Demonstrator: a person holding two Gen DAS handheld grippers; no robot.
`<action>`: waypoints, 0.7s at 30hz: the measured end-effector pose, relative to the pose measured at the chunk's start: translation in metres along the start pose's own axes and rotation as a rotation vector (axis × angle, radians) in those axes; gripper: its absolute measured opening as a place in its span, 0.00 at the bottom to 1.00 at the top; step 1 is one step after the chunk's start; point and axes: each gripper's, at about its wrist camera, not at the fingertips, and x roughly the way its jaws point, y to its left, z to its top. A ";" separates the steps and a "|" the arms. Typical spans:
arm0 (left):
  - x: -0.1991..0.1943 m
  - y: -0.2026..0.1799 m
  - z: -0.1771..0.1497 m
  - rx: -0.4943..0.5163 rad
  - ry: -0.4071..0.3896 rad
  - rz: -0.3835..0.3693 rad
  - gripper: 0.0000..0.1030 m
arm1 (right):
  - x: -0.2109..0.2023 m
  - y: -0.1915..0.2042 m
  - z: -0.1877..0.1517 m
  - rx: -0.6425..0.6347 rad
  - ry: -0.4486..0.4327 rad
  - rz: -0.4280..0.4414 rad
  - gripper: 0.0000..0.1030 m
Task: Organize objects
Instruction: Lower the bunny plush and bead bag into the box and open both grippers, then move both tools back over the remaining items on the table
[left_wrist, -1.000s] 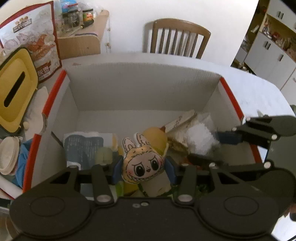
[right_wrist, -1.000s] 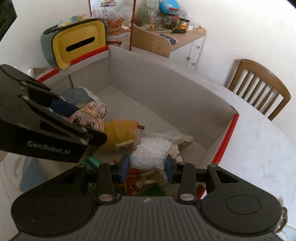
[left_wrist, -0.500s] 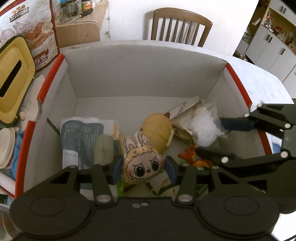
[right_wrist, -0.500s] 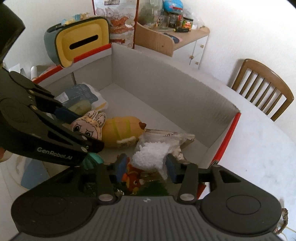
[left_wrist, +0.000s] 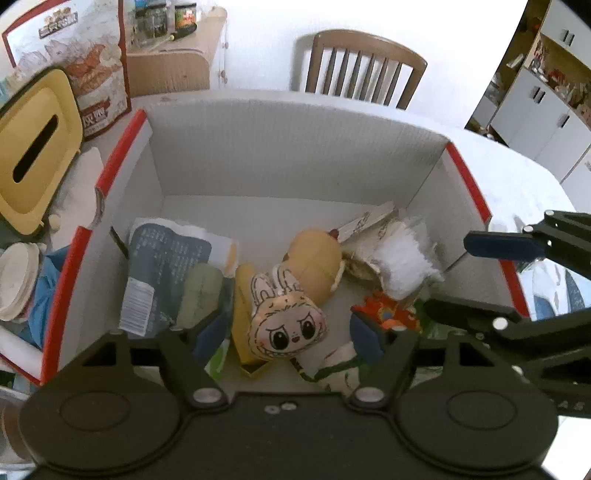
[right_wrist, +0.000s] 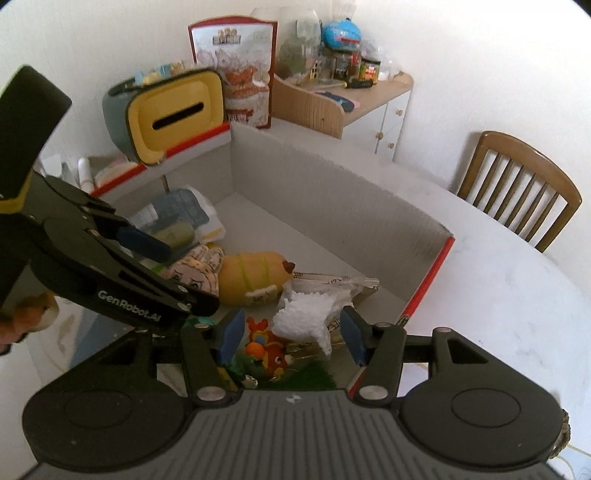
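Both grippers hang wide open and empty over the box (left_wrist: 295, 155): left gripper (left_wrist: 284, 332) above the doll (left_wrist: 286, 325), right gripper (right_wrist: 291, 332) above the white bag (right_wrist: 310, 314). Beyond lie a yellow plush (left_wrist: 314, 262), a blue pouch (left_wrist: 162, 266); tissue holder (left_wrist: 33, 147) far left outside. Since a second ago both let go, doll and bag now lying in the box.
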 end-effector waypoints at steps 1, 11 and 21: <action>-0.003 -0.001 0.000 -0.002 -0.008 0.003 0.73 | -0.004 0.001 0.000 0.003 -0.007 0.000 0.54; -0.042 -0.020 0.004 0.009 -0.109 0.002 0.75 | -0.049 -0.004 0.001 0.064 -0.086 0.015 0.59; -0.077 -0.043 0.004 0.030 -0.193 -0.010 0.79 | -0.095 -0.016 -0.006 0.107 -0.155 0.016 0.63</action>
